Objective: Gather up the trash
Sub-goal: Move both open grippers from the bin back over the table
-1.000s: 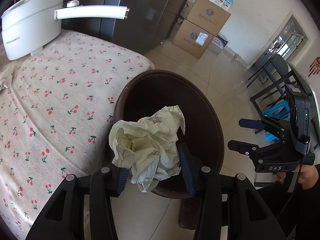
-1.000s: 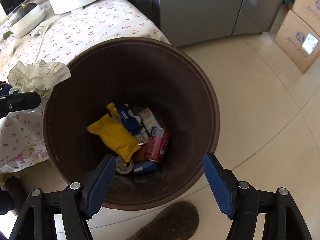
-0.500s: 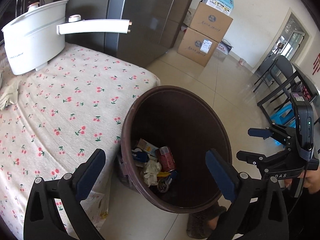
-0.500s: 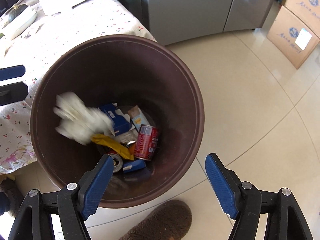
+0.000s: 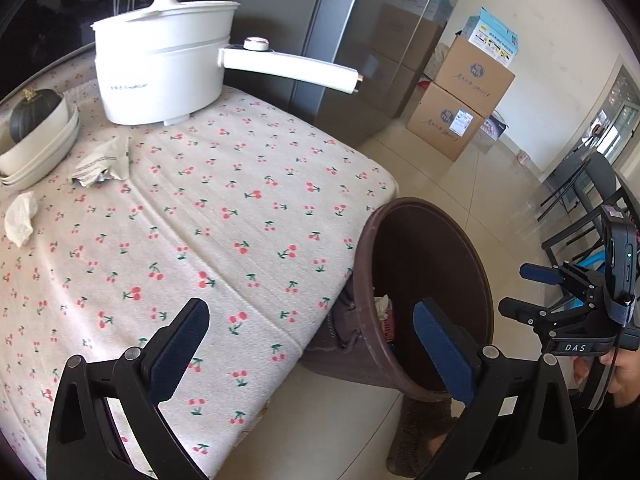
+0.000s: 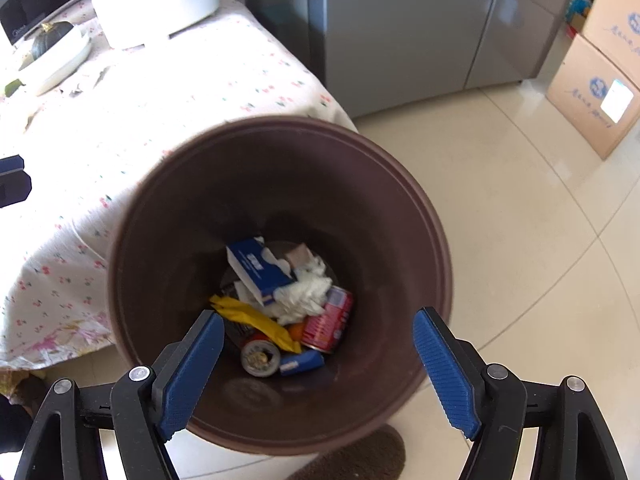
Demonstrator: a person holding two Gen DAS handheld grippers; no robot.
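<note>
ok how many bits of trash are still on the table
2, maybe more out of view: a crumpled wrapper beside the bowls, and a tissue near the left edge.

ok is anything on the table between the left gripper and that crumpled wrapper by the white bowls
Nothing visible does. The left gripper hangs open over bare cherry tablecloth, and the crumpled wrapper lies beyond it. The white tissue sits off to the side.

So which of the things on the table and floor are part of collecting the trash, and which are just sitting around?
Part of the job:
- brown bin
- crumpled paper
- white tissue
- left hand-held gripper, open and empty

Just lying about:
- white electric pot
- dark squash in stacked bowls
- cardboard boxes
</note>
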